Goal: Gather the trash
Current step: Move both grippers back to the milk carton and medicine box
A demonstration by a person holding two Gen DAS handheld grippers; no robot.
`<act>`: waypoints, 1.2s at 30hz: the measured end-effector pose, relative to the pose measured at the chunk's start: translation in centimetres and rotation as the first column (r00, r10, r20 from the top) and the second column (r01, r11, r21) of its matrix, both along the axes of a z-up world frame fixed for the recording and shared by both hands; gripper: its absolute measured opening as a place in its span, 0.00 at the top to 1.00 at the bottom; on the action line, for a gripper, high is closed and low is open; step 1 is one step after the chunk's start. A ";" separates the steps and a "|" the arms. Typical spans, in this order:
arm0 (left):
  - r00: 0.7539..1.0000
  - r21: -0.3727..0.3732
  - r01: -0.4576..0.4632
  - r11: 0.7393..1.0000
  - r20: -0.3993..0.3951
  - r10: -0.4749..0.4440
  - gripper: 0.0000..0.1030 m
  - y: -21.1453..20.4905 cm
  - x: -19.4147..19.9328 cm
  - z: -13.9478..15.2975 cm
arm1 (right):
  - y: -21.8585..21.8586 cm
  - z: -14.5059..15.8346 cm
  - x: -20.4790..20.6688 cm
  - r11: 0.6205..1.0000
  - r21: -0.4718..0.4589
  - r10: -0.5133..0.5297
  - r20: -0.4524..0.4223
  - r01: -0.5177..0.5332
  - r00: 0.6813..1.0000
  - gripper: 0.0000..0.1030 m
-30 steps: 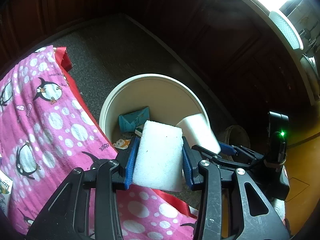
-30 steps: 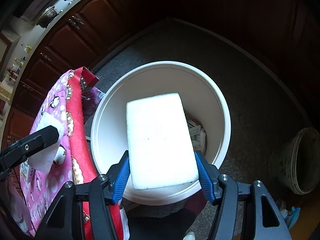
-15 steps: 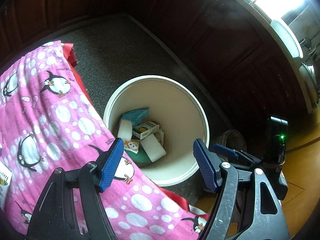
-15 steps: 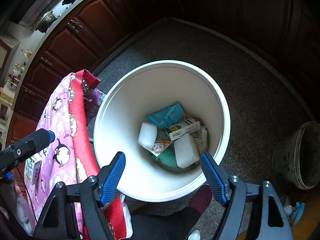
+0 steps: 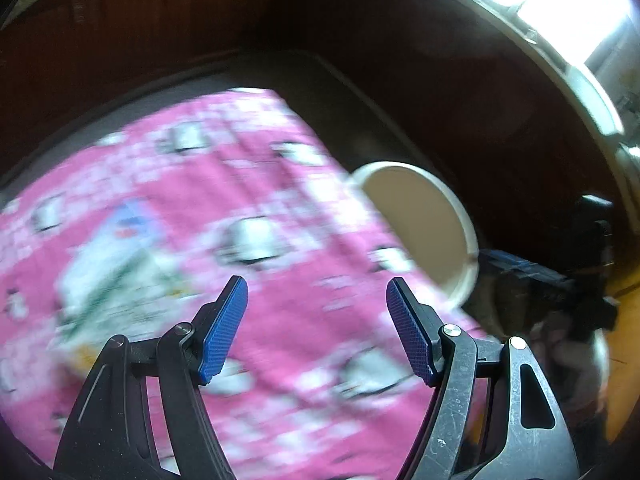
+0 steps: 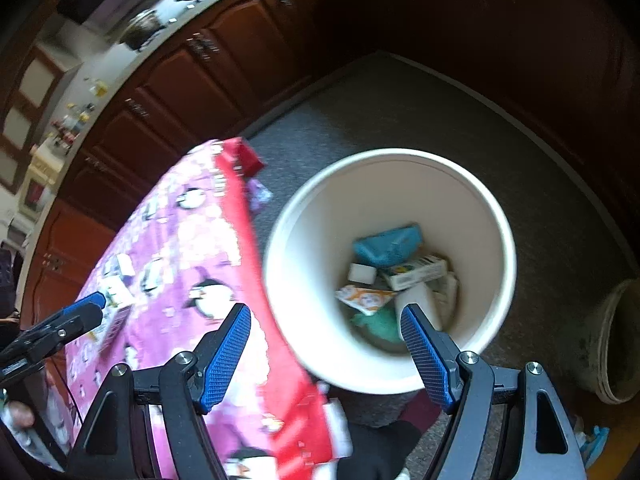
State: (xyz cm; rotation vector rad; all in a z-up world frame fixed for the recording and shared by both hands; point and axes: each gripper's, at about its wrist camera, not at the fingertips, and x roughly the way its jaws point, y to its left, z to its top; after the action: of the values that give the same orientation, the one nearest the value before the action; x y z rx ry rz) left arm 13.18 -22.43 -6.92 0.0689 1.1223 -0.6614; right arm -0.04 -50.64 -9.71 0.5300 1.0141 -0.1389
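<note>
The white bin (image 6: 312, 240) stands on the grey floor beside the table. In it lie two white sponges (image 6: 362, 273), a blue packet (image 6: 386, 244), a small carton (image 6: 416, 272), an orange wrapper (image 6: 362, 298) and something green. My right gripper (image 6: 326, 344) hangs open and empty above the bin's near rim. In the blurred left wrist view, my left gripper (image 5: 316, 320) is open and empty over the pink penguin cloth (image 5: 280, 288). A blurred white and blue carton (image 5: 112, 264) lies on the cloth to its left. The bin (image 5: 420, 224) is off to its right.
The pink cloth (image 6: 168, 248) with a red edge covers the table left of the bin, with small cartons (image 6: 120, 288) on it. My left gripper (image 6: 86, 308) shows at the far left. Dark wooden cabinets (image 6: 192, 80) line the back. A grey pot (image 6: 616, 340) stands on the floor at right.
Both grippers opened and let go of their white sponges, which now lie in the bin. The left gripper swung away from the bin over the pink cloth. The right rose a little.
</note>
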 end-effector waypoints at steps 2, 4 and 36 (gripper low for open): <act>0.997 0.044 -0.068 0.997 0.034 0.066 0.31 3.7 1.0 -0.1 | 1.5 0.6 0.5 0.999 0.003 0.035 0.016 -0.035 0.999 0.27; 0.990 0.072 -0.135 0.988 0.050 0.131 0.31 6.7 2.3 -0.5 | 2.9 1.1 1.1 0.998 0.006 0.066 0.028 -0.067 0.997 0.27; 0.992 -0.157 -0.085 0.984 -0.104 0.069 0.31 11.4 -4.3 -1.4 | 16.0 2.4 4.9 0.959 0.037 0.280 0.026 -0.281 0.960 0.26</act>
State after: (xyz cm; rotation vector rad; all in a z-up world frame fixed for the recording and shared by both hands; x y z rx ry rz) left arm 8.85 -11.04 -8.30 -0.1468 1.1557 -0.6898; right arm 4.90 -34.66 -7.30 0.4177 1.0626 0.1393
